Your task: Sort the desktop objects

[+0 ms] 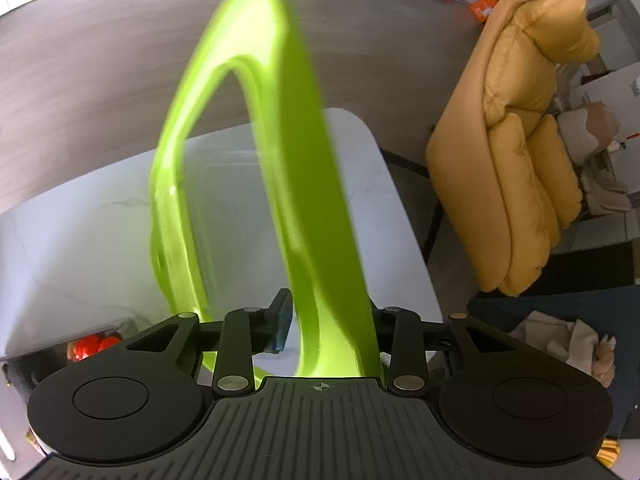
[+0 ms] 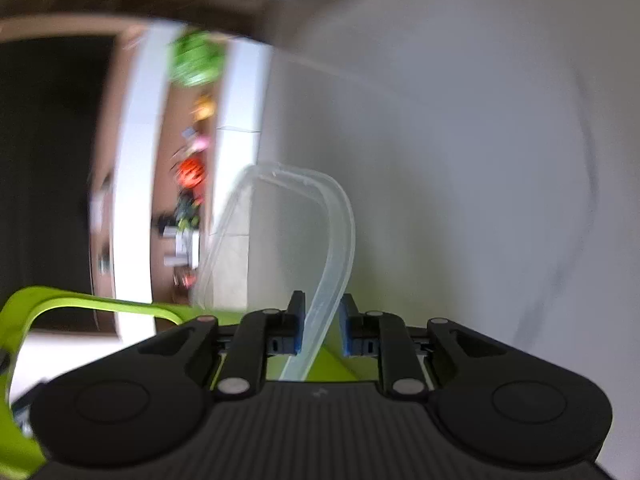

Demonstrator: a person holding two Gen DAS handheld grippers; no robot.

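The left gripper (image 1: 328, 320) is clamped on the rim of a glossy lime-green plastic bin (image 1: 296, 184), held up on edge above the white marble-patterned table (image 1: 60, 240). The right gripper (image 2: 322, 330) pinches the wall of a clear, thin-walled plastic container (image 2: 336, 240) just beside the green bin's rim (image 2: 80, 300). A mustard-yellow padded chair (image 1: 520, 160) stands beside the table, past its far corner

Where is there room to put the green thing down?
The white tabletop looks bare left of the green lid, held by the left gripper, up to the dark floor. Its near-left corner is crowded with red items.
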